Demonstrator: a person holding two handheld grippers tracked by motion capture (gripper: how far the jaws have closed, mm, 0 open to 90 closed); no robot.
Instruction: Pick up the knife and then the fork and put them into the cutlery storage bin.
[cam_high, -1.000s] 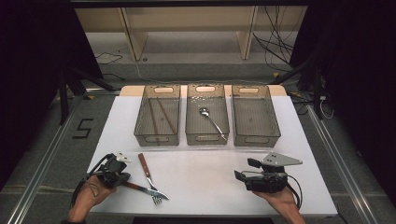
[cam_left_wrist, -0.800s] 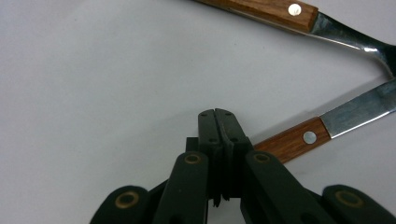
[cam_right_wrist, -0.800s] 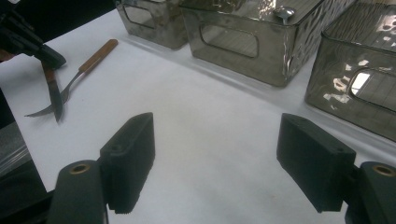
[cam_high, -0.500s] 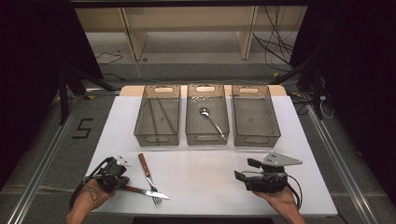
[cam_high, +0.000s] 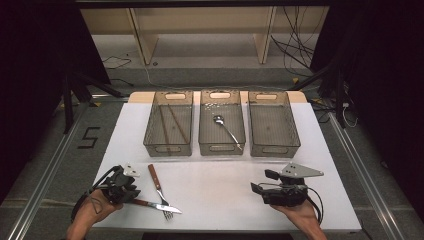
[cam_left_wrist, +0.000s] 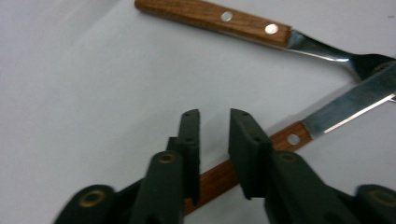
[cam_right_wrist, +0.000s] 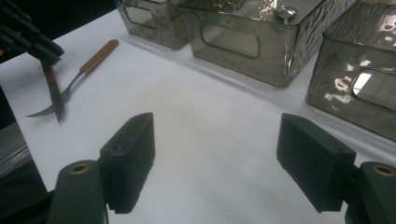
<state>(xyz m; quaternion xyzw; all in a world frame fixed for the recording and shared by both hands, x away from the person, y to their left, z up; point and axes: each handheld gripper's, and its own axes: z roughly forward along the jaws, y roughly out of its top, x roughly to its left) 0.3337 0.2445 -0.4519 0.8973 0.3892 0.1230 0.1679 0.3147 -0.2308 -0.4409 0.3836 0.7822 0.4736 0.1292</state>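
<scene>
1. White rectangular table top (cam_high: 215, 185) carries everything; a person's hands come in at its near edge.
2. Smoky clear plastic bins stand side by side at the far half: the left bin (cam_high: 168, 147) holds thin dark sticks, the middle bin (cam_high: 222, 147) a metal spoon (cam_high: 226, 128), and the right bin (cam_high: 274, 148) sits beside them.
3. Black right gripper (cam_high: 256, 189), held low at the near right, has its jaws spread wide over bare table, grasping nothing.
4. Black left gripper (cam_left_wrist: 214, 140), at the near left, has just been opening; its pads stand apart on either side of the knife handle, no longer clamping it.
5. Wooden-handled steel knife (cam_left_wrist: 322, 116) lies flat near the front edge, its blade crossing the fork's tines.
6. Wooden-handled steel fork (cam_left_wrist: 247, 24) lies just beyond it.
</scene>
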